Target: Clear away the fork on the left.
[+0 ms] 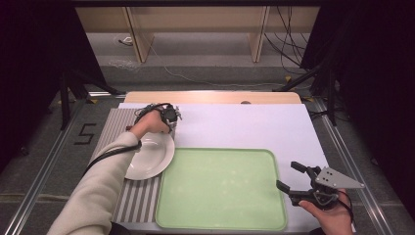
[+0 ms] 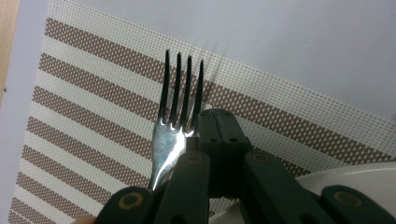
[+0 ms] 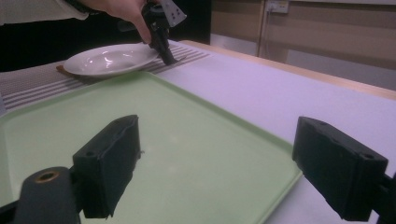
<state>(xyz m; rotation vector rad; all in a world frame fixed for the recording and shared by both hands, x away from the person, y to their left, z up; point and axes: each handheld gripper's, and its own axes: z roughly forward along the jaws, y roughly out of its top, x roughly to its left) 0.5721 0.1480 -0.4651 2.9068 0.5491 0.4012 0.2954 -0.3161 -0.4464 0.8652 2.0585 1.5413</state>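
Observation:
A metal fork [image 2: 180, 93] is clamped in my left gripper [image 2: 212, 123], tines pointing away over the brown-and-white striped placemat [image 2: 93, 107]. In the high view my left gripper [image 1: 171, 125] sits at the far right edge of the white plate [image 1: 149, 156], low over the placemat [image 1: 110, 127]. I cannot tell whether the fork touches the mat. My right gripper [image 1: 288, 175] stands open just off the right edge of the green tray [image 1: 220, 215], and nothing lies between its jaws [image 3: 224, 158]. From there, the left gripper [image 3: 163, 46] shows behind the plate [image 3: 107, 58].
The green tray [image 3: 280, 179] is bare and lies on a white sheet [image 1: 244, 127] that covers the wooden table. A rim of the plate [image 2: 355, 175] shows at the lower right in the left gripper view. Dark stands and cables lie beyond the table's far edge.

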